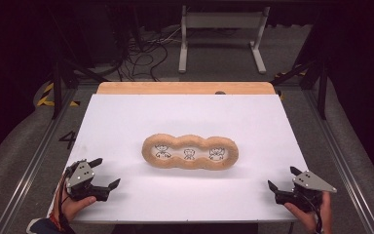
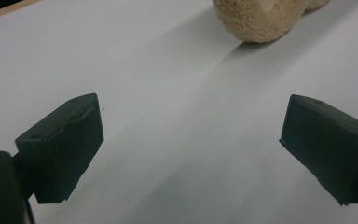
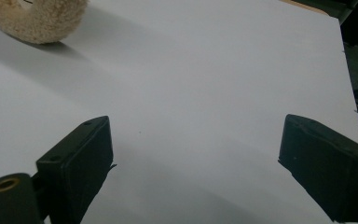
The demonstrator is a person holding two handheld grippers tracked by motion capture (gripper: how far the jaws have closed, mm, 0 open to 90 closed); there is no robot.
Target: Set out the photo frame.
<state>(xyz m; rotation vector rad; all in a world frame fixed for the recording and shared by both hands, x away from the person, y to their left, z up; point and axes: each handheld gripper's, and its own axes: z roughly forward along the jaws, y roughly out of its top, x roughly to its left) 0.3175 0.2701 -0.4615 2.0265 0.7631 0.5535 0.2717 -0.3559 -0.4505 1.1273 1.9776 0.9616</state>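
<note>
Two grippers rest at the near corners of the white table sheet point(image 1: 126, 122), both with jaws spread wide and holding nothing. Between them, farther from the person, lies the tan fuzzy three-ring plush frame point(image 1: 190, 151), flat on the sheet, its long axis running side to side across the person's front. From the frame, the left gripper point(image 1: 104, 173) sits off its left end and nearer the person; the right gripper point(image 1: 283, 178) sits likewise off its right end. Each stands well apart from the frame, roughly equally so, with the left perhaps slightly closer. In the left gripper view the frame's woolly end point(image 2: 261, 21) lies ahead and to the right of the jaws; in the right gripper view the opposite end point(image 3: 37, 18) lies ahead and left.
</note>
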